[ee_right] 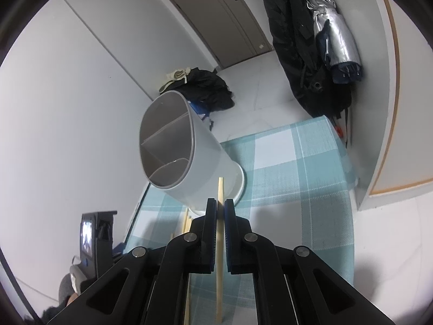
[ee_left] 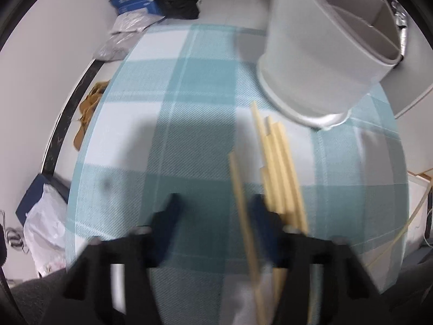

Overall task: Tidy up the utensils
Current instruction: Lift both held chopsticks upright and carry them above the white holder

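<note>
1. On the teal-and-white checked tablecloth point(ee_left: 189, 103) lies a loose bundle of pale wooden chopsticks point(ee_left: 281, 168), side by side, their tips directed toward the white cylindrical plastic utensil holder point(ee_left: 319, 54).
2. Left gripper point(ee_left: 216, 214): its two dark blue fingers are spread wide apart over the cloth and grip nothing; the right-hand finger sits just beside the near ends of the bundle.
3. One blurred chopstick point(ee_left: 243, 216) crosses the gap between the left fingers at a slight angle; whether it touches either finger cannot be told.
4. Right gripper point(ee_right: 221, 205): its blue-padded fingers are pressed together on a single pale wooden chopstick point(ee_right: 220, 192), whose tip projects upward beyond the fingertips and whose shaft runs down between the black arms.
5. Utensil holder, right wrist view point(ee_right: 186, 157): it appears tilted, its mouth facing the camera; inner dividers split it into compartments, all showing bare walls.
6. Held chopstick tip: it lies in front of the holder's lower outer wall, outside the mouth.
7. Background: a silver folded umbrella point(ee_right: 335, 40) hangs beside a dark coat point(ee_right: 292, 54).
</note>
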`<state>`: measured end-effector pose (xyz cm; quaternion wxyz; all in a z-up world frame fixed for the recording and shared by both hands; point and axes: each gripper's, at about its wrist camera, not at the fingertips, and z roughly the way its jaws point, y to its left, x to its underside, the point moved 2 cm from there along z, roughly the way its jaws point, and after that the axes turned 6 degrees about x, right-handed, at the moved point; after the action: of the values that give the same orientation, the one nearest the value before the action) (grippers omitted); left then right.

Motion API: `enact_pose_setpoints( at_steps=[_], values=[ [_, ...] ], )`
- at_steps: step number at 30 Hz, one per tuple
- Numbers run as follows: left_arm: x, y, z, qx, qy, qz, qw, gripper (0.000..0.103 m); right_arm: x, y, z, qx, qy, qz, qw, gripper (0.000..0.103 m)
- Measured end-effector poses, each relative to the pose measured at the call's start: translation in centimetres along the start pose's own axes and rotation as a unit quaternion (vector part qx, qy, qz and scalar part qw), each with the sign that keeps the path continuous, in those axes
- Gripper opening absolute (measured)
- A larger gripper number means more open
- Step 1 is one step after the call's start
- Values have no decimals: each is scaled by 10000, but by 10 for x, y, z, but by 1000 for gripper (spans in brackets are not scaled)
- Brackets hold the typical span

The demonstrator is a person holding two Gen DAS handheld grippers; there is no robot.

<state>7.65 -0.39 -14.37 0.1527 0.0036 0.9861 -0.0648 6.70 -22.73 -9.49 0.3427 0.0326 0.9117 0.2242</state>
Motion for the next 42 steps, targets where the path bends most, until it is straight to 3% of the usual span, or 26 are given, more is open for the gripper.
enact_pose_setpoints(
  at_steps=[3, 4, 11, 16, 19, 23, 28, 31, 42],
  values=[
    [-6, -1, 3, 65, -8, -24, 10000, 6, 0, 0, -1, 9, -13, -2, 10000, 5],
    [-8, -1, 4, 103, -1, -21, 9999, 3, -1, 1, -1, 10, -25, 11, 10000, 5],
    [-12, 0, 2, 292, -109, -50, 9995, 2, -1, 13, -7, 63, -218, -195, 9996, 5],
    [-8, -4, -32, 538, -690, 56, 9961, 2, 3, 22, -15, 103, -418, -384, 9983, 5],
    [-3, -9, -62, 565, -1192, 218, 9910, 2, 5, 30, -22, 131, -569, -537, 9969, 5],
    [11, -20, -106, 696, -1885, 612, 9777, 2, 12, 41, -30, 136, -742, -715, 9946, 5],
    [11, -19, -131, 981, -2335, 754, 9644, 2, 19, 62, -38, 183, -959, -1050, 9897, 5],
    [11, -20, -134, 1039, -2358, 812, 9628, 2, 23, 74, -45, 209, -1148, -1271, 9850, 4],
    [12, -27, -142, 946, -2370, 892, 9628, 1, 28, 87, -45, 239, -1149, -1473, 9821, 4]
  ],
)
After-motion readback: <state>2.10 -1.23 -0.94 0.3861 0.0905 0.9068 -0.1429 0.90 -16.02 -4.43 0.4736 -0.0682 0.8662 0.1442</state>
